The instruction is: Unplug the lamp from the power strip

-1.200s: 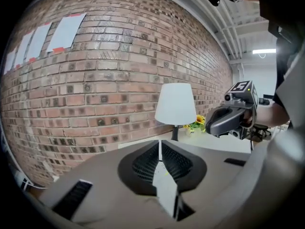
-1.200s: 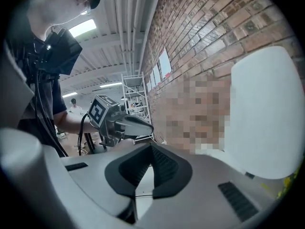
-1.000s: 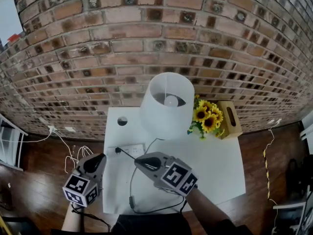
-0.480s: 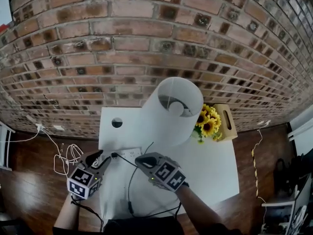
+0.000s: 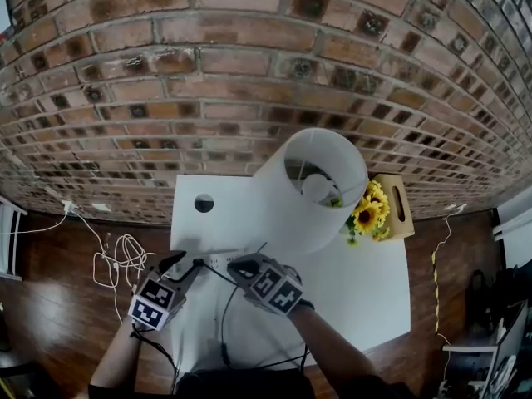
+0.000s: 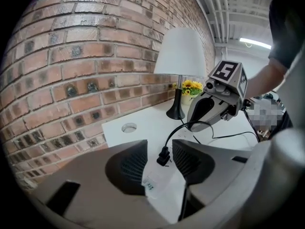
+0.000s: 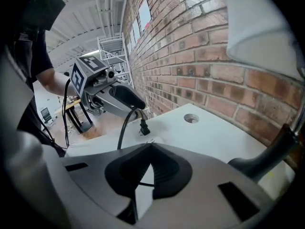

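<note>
A brick wall (image 5: 249,81) is rising behind a white table (image 5: 366,289) and is filling the upper part of the head view. A round hole (image 5: 204,204) is showing in the table top, near its back left corner. Sunflowers (image 5: 368,216) are standing at the back right of the table, just beside a light wooden box (image 5: 397,206). A dark wooden floor (image 5: 58,306) is lying around the table, and white cables (image 5: 116,260) are lying on it in loose loops, to the left.

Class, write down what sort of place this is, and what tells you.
Probably a workshop or lab hall with a home-like corner staged in it: a white table with a lamp and sunflowers stands against a brick wall, while metal shelving and a bare ceiling with a strip light show beyond.
</note>
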A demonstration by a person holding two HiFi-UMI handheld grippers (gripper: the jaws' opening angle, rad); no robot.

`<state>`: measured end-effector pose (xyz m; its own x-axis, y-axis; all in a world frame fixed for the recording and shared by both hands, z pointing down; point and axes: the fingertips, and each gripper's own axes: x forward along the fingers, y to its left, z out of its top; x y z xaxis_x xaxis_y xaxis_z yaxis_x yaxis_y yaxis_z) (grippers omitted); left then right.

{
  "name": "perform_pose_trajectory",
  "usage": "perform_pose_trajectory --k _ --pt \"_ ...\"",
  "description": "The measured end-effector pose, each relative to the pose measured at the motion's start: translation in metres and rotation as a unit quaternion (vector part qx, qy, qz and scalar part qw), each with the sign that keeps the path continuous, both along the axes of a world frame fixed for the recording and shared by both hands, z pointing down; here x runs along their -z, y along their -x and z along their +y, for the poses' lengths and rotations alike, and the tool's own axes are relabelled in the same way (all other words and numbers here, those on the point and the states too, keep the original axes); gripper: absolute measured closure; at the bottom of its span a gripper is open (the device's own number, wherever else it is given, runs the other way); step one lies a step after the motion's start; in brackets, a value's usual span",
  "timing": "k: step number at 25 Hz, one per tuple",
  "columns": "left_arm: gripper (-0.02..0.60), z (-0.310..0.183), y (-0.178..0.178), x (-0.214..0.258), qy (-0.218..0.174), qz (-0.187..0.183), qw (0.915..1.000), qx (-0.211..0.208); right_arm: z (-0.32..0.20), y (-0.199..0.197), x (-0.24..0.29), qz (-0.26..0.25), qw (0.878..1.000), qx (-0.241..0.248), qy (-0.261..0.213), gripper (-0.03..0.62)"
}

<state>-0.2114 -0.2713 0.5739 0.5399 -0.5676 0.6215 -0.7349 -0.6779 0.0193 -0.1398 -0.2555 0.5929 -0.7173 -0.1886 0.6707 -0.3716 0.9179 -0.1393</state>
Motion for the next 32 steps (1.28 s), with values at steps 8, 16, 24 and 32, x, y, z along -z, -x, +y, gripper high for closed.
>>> perform_pose_trajectory --k 8,16,24,32 --pt "0.400 -0.002 -0.009 -0.024 0.022 -0.014 0.9995 -0.016 -0.009 0.021 -0.018 0.011 1.000 0.029 0.004 0.594" --pt "0.410 -0.004 -0.015 -0.039 0.028 -0.031 0.9989 -0.023 -0.002 0.035 -0.029 0.018 0.998 0.058 0.012 0.594" --pt "0.472 0.000 -0.015 -0.049 0.028 -0.043 0.9978 -0.042 0.002 0.041 -0.033 0.019 0.998 0.057 0.029 0.594" --pt "0.472 -0.003 -0.018 -0.043 0.042 -0.007 0.9982 -0.042 0.001 0.043 -0.034 0.057 0.995 0.083 0.017 0.594"
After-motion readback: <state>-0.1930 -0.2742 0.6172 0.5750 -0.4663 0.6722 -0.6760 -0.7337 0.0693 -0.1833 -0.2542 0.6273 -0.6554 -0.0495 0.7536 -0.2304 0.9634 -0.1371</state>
